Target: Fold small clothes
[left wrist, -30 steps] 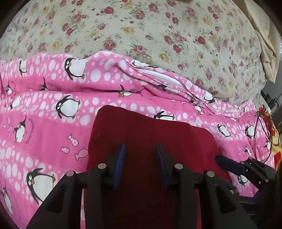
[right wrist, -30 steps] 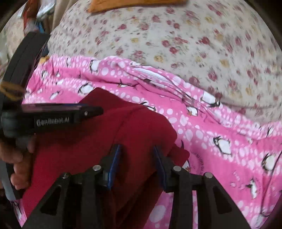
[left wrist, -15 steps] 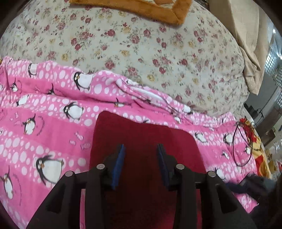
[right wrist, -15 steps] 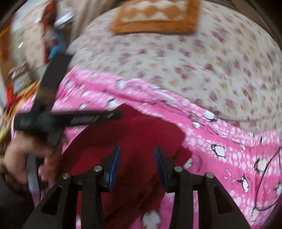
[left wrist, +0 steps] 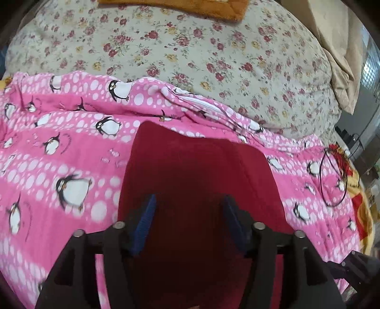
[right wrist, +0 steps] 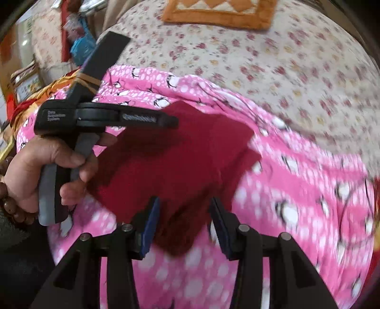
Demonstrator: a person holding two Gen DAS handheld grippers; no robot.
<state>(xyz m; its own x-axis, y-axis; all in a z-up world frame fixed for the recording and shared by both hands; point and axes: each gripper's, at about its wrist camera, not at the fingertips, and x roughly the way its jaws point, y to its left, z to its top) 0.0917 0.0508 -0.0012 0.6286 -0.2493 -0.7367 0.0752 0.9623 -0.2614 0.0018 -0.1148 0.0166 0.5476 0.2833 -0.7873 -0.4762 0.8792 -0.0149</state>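
A dark red garment (left wrist: 197, 171) lies folded flat on a pink penguin blanket (left wrist: 71, 147). In the left wrist view my left gripper (left wrist: 188, 204) hovers over the garment's near part, jaws open, nothing between them. In the right wrist view the garment (right wrist: 175, 156) lies ahead, with a loose end toward me. My right gripper (right wrist: 184, 204) is open above that near end, touching nothing. The left gripper (right wrist: 106, 117), held in a hand, shows at the left over the garment's far side.
The pink blanket lies on a floral bedspread (left wrist: 190, 52). An orange quilted mat (right wrist: 220, 12) lies at the far edge. A thin black loop (left wrist: 332, 176) lies on the blanket at the right. Clutter stands beyond the bed at the left (right wrist: 76, 45).
Both grippers have pulled back and up from the red garment. The left jaws have opened wider. The right view has swung away, showing more of the bed.
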